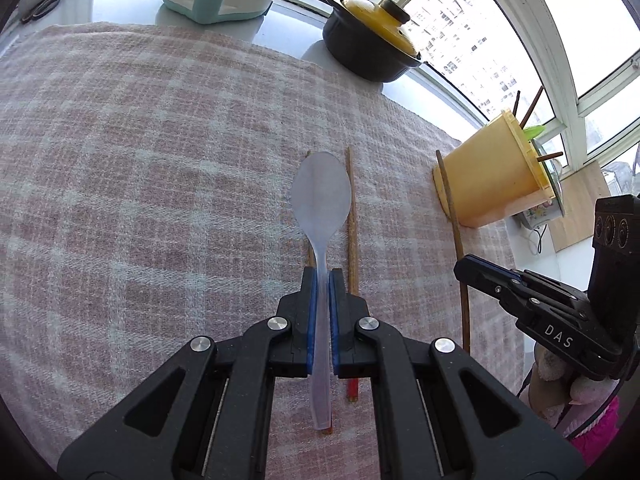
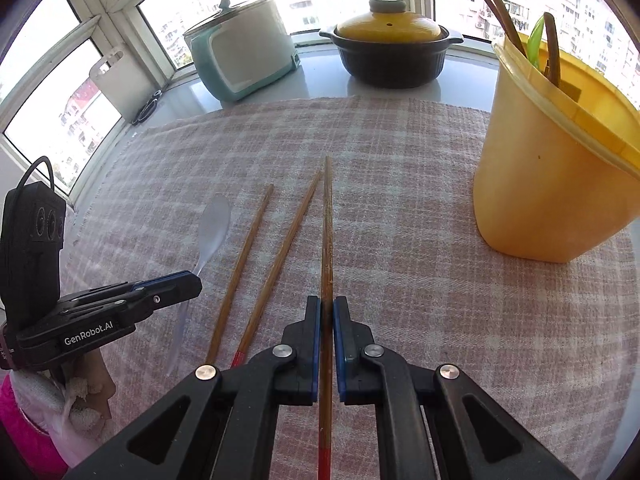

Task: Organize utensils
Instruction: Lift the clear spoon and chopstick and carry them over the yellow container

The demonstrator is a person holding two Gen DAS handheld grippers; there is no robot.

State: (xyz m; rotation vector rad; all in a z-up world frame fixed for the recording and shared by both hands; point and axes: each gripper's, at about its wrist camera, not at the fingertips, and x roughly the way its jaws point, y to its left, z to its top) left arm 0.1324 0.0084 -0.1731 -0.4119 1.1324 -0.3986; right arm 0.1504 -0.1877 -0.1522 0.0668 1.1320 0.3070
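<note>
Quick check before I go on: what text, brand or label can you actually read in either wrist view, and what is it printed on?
"DAS" – white letters on the black body of the right tongs, seen from the left wrist view.
"GenRobot.AI" – white letters on the black body of the left tongs, seen from the right wrist view.
The yellow utensil holder, yellow-lidded clay pot and white-and-teal cooker show no readable text.

The left tongs [image 1: 323, 276] point steeply down, blue pads [image 1: 313, 320] clamped on a spoon [image 1: 320, 200] handle. The right tongs [image 2: 327, 304] also tilt steeply down, pads pinched on a chopstick [image 2: 327, 232]. In the left view the right tongs sit at 4 o'clock; in the right view the left tongs sit at 8 o'clock. A gloved hand [image 2: 80, 396] with a pink sleeve [image 2: 20, 424] holds the left tongs.
</note>
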